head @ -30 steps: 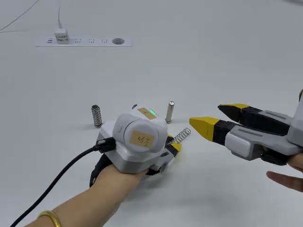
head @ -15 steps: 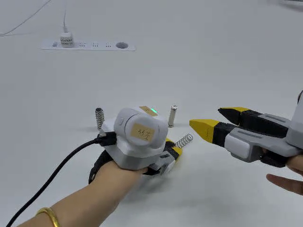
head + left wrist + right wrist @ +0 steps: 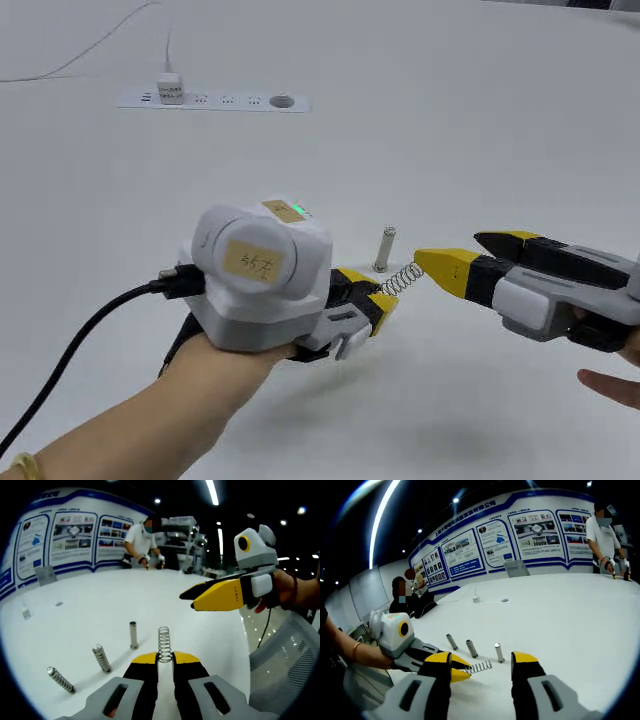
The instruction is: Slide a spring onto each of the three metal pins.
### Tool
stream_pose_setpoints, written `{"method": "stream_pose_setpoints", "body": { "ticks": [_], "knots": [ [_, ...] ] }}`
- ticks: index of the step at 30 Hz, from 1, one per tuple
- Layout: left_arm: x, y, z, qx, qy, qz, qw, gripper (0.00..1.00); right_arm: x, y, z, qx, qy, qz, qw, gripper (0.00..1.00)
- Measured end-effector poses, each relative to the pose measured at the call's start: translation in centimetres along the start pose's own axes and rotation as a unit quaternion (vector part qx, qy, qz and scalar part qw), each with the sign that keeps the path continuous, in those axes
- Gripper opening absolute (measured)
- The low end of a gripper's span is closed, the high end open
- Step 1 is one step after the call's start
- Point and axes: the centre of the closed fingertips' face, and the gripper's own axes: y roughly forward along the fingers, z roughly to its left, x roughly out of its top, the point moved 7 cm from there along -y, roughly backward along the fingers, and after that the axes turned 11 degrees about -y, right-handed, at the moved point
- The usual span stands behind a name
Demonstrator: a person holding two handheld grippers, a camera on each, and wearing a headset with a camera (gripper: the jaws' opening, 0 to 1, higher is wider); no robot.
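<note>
A: Where is the spring (image 3: 164, 642)?
B: The left claw (image 3: 165, 656) is closed on one end of it, and the rest sticks out past the tips.
A: And the right claw (image 3: 482, 667)?
B: It is spread wide and holds nothing. The spring's free end lies between its jaws, near one yellow tip.
A: And the pins?
B: The bare pin (image 3: 133, 635) stands on the bench (image 3: 75, 615) just beyond the left claw. The two sprung pins (image 3: 101, 658) (image 3: 61, 680) are farther to its left.

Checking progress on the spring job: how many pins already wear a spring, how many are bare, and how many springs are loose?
Pins wearing a spring: 2
Bare pin: 1
Loose spring: 1, clamped in the left gripper
Total: 4
</note>
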Motion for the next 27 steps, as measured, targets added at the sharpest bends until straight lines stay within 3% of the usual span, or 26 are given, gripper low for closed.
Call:
{"method": "stream_pose_setpoints", "body": {
  "ticks": [11,18,27],
  "knots": [
    [1.0,-2.7,-0.8,-0.033,-0.009,-0.056,0.9978,0.1,0.7,0.8,1.2,0.031,0.026,-0.017,0.999,0.48],
    [0.9,-3.6,-1.2,-0.055,-0.017,-0.075,0.9955,0.1,0.8,1.2,2.0,0.05,0.05,-0.025,0.9972,0.44],
    [1.4,-4.8,-1.5,-0.066,-0.027,-0.104,0.9919,0.1,0.9,1.6,2.9,0.072,0.083,-0.036,0.9933,0.37]
  ]
}}
